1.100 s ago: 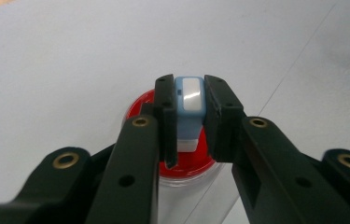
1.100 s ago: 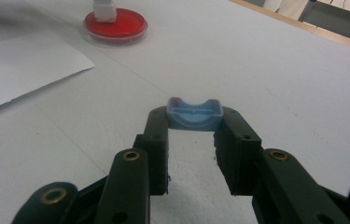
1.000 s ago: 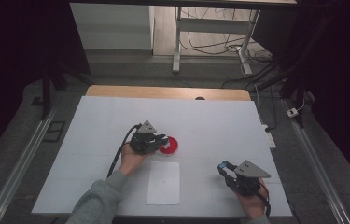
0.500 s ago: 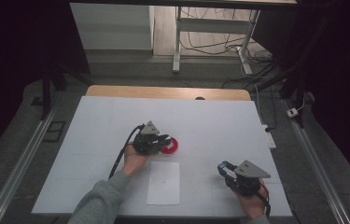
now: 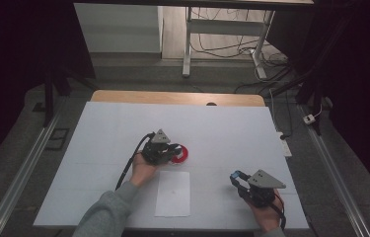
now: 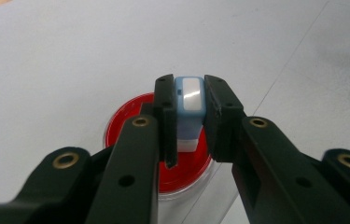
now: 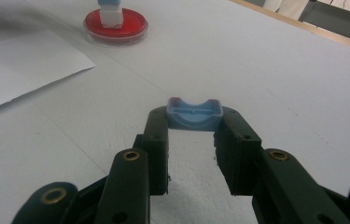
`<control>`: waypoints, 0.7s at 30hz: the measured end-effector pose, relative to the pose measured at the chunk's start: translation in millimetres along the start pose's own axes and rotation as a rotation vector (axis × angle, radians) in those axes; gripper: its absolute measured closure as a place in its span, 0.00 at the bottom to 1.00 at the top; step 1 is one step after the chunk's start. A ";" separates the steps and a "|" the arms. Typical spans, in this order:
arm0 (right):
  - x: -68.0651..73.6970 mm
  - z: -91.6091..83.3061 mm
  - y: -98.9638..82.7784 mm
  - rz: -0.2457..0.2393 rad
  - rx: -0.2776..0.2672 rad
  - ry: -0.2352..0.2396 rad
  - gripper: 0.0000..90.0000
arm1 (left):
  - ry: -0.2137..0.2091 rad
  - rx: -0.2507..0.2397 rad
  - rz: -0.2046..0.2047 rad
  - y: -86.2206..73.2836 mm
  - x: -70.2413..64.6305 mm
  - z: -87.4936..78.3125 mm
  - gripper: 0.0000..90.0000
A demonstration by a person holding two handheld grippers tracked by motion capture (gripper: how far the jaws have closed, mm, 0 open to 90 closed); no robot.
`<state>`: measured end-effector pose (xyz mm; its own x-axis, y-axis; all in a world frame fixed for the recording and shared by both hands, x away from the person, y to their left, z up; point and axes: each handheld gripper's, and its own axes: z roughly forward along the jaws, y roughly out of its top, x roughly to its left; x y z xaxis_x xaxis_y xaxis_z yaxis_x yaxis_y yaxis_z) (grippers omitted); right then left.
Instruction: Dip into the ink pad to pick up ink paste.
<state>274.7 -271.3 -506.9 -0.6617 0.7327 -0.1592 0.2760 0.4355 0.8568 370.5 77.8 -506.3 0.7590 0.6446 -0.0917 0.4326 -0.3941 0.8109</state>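
On the left, the left gripper [image 5: 171,151] holds a small light-blue and white stamp [image 6: 187,109] between its fingers [image 6: 165,123], which are drawn in narrow and pressed on its two sides. The stamp stands upright with its lower end down in a round red ink pad [image 6: 130,126], a shallow dish with a clear rim that sits on the white tabletop [image 5: 222,128] near the middle. Just in front of the dish, toward the person, lies a white sheet of paper [image 5: 173,193], flat and apart from the dish. It looks nearly blank; from the right gripper view there is one faint small mark on it that cannot be read.

On the right, the right gripper [image 7: 194,122] grips a light-blue cap [image 7: 195,113] at its fingertips, well apart from the dish, held over bare tabletop.

Judging by this, the cap is already off and the stamp is being inked; what seems left is to press it onto the sheet and put the cap back on.

Count: two grippers, one stamp, one cap, one ink pad, one sheet of paper.
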 end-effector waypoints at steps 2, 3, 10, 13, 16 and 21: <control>-0.1 -0.1 0.0 0.000 0.000 0.000 0.73 | 0.002 0.002 0.004 0.1 -0.7 0.2 0.85; -0.1 -0.1 -0.1 0.000 0.000 0.000 0.73 | 0.002 0.002 0.004 0.1 -0.9 0.4 0.84; 0.3 -0.3 0.2 0.000 -0.001 0.000 0.73 | 0.004 0.007 0.001 0.2 -1.5 1.0 0.85; 0.5 -0.2 0.3 -0.002 -0.001 0.001 0.73 | 0.009 0.010 0.004 0.5 -2.3 1.3 0.85; 0.7 0.2 0.3 -0.005 0.000 0.002 0.73 | 0.009 0.011 0.002 0.4 -2.1 1.6 0.85; 1.0 0.2 0.4 -0.006 0.001 -0.003 0.73 | 0.012 0.018 0.004 0.2 -2.9 3.2 0.85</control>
<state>274.3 -270.3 -506.9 -0.6613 0.7315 -0.1661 0.2729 0.4409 0.8551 369.9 73.8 -507.8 0.7546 0.6511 -0.0813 0.4382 -0.4079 0.8010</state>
